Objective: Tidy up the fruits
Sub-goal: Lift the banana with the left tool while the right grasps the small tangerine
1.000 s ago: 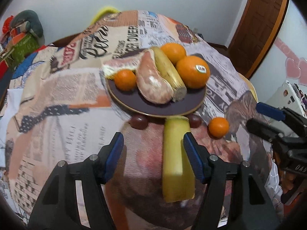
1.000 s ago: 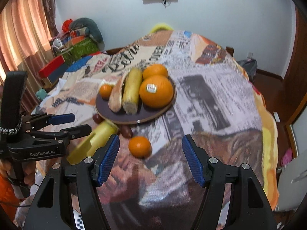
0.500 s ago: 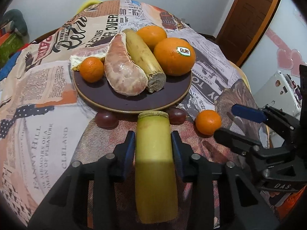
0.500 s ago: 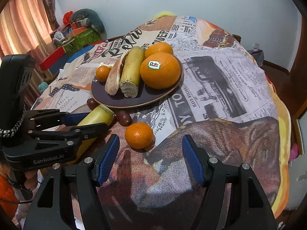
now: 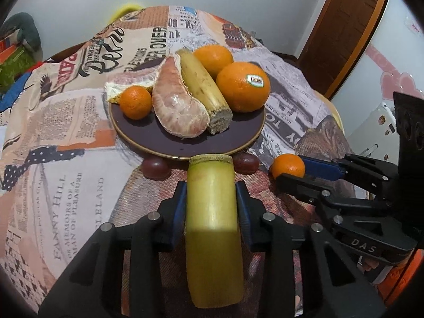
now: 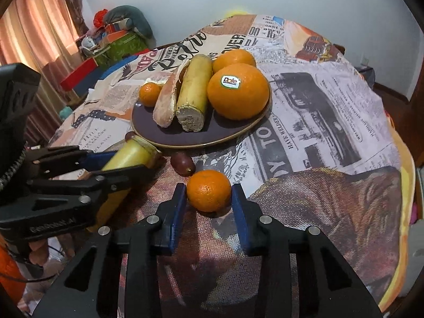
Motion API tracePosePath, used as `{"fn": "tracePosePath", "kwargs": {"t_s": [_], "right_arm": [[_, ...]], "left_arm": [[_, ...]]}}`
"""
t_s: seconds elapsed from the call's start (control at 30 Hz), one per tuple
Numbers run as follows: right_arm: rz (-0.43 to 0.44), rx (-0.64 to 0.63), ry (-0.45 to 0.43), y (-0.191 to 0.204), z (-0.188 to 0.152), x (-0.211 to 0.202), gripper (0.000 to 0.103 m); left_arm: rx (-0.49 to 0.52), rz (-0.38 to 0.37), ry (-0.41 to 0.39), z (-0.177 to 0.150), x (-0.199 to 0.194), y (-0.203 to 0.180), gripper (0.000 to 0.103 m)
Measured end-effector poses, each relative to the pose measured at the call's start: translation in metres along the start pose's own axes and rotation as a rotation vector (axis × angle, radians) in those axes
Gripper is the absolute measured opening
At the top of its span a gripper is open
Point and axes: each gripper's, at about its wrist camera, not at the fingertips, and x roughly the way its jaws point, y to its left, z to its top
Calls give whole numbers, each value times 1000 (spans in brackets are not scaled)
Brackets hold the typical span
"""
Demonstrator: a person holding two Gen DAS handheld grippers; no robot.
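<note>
My left gripper (image 5: 210,193) is shut on a yellow-green sugarcane piece (image 5: 212,222), whose far end reaches the rim of the dark plate (image 5: 185,145). The plate holds a Dole orange (image 5: 242,90), a second orange (image 5: 213,57), a small mandarin (image 5: 135,102), a pomelo segment (image 5: 179,106) and another cane piece (image 5: 204,87). My right gripper (image 6: 208,198) has its jaws around a small mandarin (image 6: 208,193) on the cloth, with a slight gap at each side. Two dark grapes (image 5: 155,167) (image 5: 245,163) lie by the plate's near edge.
The round table wears a newspaper-print cloth (image 6: 331,119). A pile of boxes and bags (image 6: 111,39) stands at the back left by curtains. A wooden door (image 5: 347,26) is at the right. The table edge drops off at right (image 6: 405,212).
My left gripper closed on the cane piece. My right gripper moved forward and narrowed its jaws around the loose mandarin.
</note>
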Motion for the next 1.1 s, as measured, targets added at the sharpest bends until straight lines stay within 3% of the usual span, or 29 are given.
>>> {"fn": "tracePosePath", "kwargs": {"t_s": [0.6,0.87,1.1], "right_arm": [[-28,15,-100,-5,21,-32,32],[-21,9,-123,-4,33,-31,32],[-7,9,-110,-4,39,-16,32]], "left_arm": [[-9,10,-183,18,-77,-1,36],[-5,39,-231,40,-85,7,36],[-10,78,-214,53,-72,23,36]]}}
